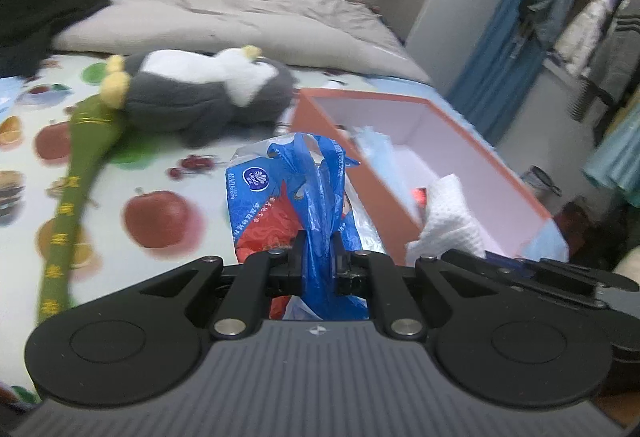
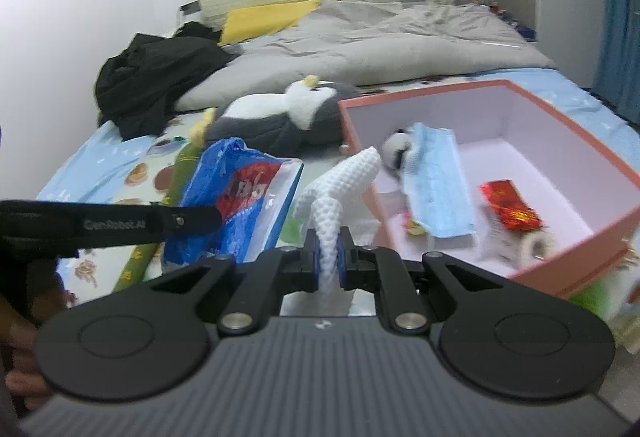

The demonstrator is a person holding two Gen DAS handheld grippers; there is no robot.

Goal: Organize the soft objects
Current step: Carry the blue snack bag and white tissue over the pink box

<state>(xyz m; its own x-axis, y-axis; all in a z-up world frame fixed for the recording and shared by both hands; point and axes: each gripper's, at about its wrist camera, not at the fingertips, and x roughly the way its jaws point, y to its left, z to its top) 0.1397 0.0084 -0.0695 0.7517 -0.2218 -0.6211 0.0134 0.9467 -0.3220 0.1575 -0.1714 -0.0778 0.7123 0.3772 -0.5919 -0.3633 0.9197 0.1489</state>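
Nearest me, my right gripper (image 2: 329, 253) is clamped on a white waffle cloth (image 2: 340, 181); my left gripper (image 1: 318, 257) pinches the blue tissue bag (image 1: 296, 193) by its handles, above the bed (image 1: 24, 105). I judge both should clear the rim before release. The pink box (image 2: 432, 93) holds a face mask (image 2: 436, 189), a red packet (image 2: 508, 209) and a small panda toy (image 2: 396, 149).
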